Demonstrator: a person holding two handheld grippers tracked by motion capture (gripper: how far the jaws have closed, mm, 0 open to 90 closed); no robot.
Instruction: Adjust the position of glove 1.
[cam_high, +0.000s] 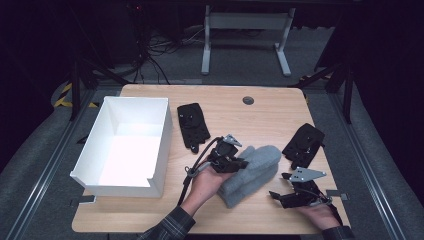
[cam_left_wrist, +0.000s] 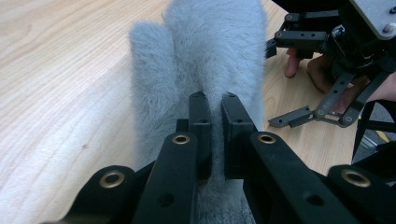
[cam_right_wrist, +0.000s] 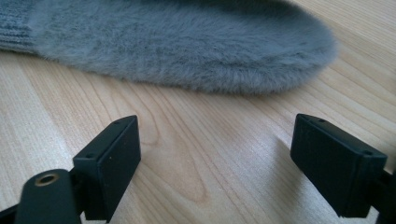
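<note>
Item: fluffy grey fleece mitten (cam_high: 252, 172), rounded at the tip and ribbed at the cuff, lying flat on the pale wood-grain worktop (cam_high: 270, 112). The black left tool (cam_high: 231, 161) pinches a fold of its pile between nearly closed jaws. The black right tool (cam_high: 287, 192) stands spread just beside the mitten, holding nothing, its blocky matte pads (cam_right_wrist: 112, 161) over bare wood.

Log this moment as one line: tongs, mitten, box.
left tongs: shut on grey mitten | right tongs: open, beside mitten, on table | white box: left, nothing visible inside
</note>
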